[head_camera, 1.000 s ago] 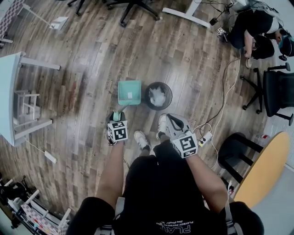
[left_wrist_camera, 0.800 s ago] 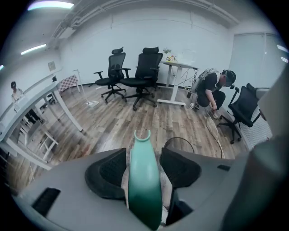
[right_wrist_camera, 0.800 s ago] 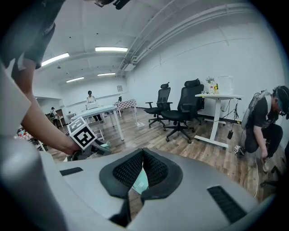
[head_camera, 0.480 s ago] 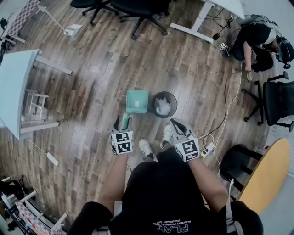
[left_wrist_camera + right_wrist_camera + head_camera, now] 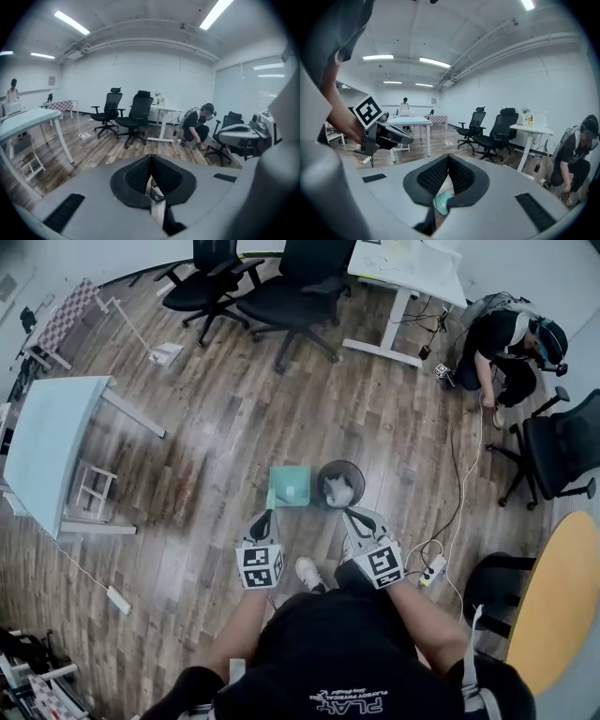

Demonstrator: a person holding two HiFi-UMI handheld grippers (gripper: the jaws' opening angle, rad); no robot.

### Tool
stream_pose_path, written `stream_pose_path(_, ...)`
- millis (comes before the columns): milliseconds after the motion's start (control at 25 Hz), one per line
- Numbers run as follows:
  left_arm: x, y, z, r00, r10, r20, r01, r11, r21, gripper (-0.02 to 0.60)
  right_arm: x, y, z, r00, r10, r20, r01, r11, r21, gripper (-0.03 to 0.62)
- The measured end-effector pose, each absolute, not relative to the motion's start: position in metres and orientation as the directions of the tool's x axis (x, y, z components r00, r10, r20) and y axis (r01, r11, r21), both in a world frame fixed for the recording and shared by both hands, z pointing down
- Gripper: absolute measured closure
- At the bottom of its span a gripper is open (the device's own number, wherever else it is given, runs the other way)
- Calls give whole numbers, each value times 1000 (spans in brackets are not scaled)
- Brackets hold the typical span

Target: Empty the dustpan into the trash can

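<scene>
Your left gripper (image 5: 263,517) hangs on the near side of the trash can (image 5: 340,463), a bit to its left. Its jaws have just been closing and now sit tight together with nothing in them. Your right gripper (image 5: 351,514) hangs on the near side of the trash can too. Its jaws are pressed together and hold nothing.

The dustpan (image 5: 290,486) lies flat on the floor just left of the trash can. I cannot tell if the two touch. It looks like thin plastic, so it should be light and stiff, but smooth and easy to let slip. I think the handle is the best place to grab, on the side nearest you. Keep the dustpan flat until it is over the trash can, or the dirt may slide out.

There is open floor left of the trash can and past it. A power strip (image 5: 432,570) and wires lie to its right, so step with care there. Far past it stand office chairs (image 5: 291,296), and a person (image 5: 502,338) crouches far off to its right.
</scene>
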State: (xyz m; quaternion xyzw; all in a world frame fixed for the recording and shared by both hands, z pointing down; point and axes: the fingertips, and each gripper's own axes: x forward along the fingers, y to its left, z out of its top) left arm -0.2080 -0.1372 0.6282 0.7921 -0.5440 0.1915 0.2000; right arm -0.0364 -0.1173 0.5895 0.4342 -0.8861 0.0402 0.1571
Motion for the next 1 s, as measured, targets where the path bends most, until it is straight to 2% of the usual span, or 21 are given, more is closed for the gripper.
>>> stream_pose_path(160, -167, -106, 589, 500, -735, 458, -842, -536, 58, 557, -31, -99, 553, -557, -792, 248, -803, 591, 84, 571)
stream_pose_path(240, -148, -98, 572, 536, -726, 431, -813, -581, 33, 557, -26, -95, 535, -554, -805, 211, -809, 581, 93, 571)
stream_pose_path(680, -73, -89, 520, 532, -763, 367, -826, -564, 24, 557, 27, -86, 485, -538, -834, 121, -828, 550, 114, 571)
stream_pose_path(1000, -58, -80, 509, 506, -784, 360, -842, -539, 9, 557, 54, -77, 478, -503, -858, 105, -847, 514, 135, 571)
